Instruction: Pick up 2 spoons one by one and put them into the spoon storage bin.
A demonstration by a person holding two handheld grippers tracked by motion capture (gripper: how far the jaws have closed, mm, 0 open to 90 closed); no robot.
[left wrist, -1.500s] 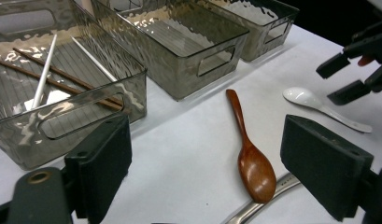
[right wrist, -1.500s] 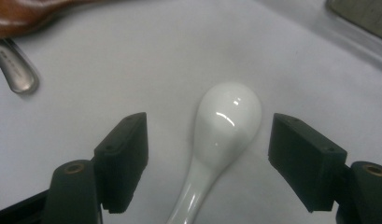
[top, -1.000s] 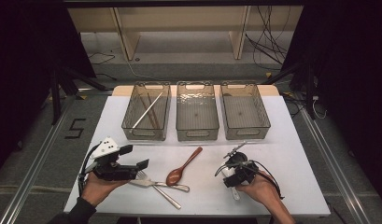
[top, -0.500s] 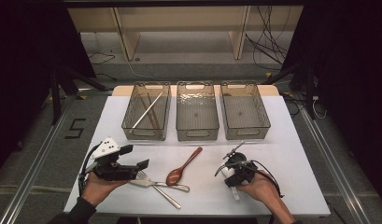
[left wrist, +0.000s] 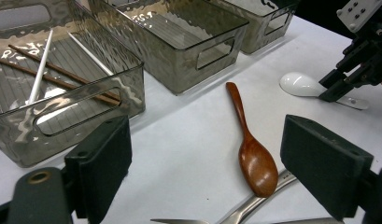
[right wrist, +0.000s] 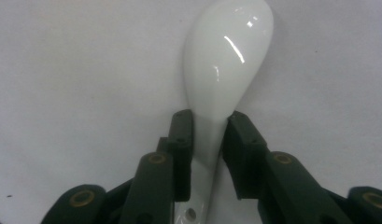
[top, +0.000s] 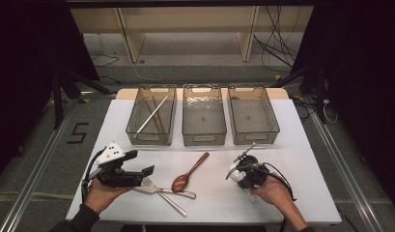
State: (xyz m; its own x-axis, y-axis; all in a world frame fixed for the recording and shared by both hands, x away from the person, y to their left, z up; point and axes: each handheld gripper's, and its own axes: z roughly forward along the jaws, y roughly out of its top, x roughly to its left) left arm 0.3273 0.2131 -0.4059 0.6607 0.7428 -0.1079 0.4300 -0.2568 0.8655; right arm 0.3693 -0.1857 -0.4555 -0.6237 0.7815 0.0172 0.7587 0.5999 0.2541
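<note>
A white ceramic spoon [right wrist: 226,60] lies on the white table at the front right. My right gripper [right wrist: 208,140] points down at it; its jaws have just been closing and both pads now press the spoon's handle. In the high view the right gripper [top: 236,173] sits over the white spoon [top: 232,170]. My left gripper [top: 142,163] stands open just above the table at the front left, with nothing between its fingers. A brown wooden spoon [left wrist: 254,154] lies ahead of it, beside a metal fork [top: 161,190] crossed with another metal utensil.
Three clear grey bins stand in a row at the back. The left bin [top: 137,137] holds chopsticks [left wrist: 39,70]; the middle bin [top: 204,138] and the right bin [top: 255,137] look empty. The left gripper view also shows the right gripper [left wrist: 338,88] on the white spoon [left wrist: 300,85].
The right gripper's jaws have drawn in around the white spoon's handle. Both hands stay where they were, and the cutlery on the table has not moved.
</note>
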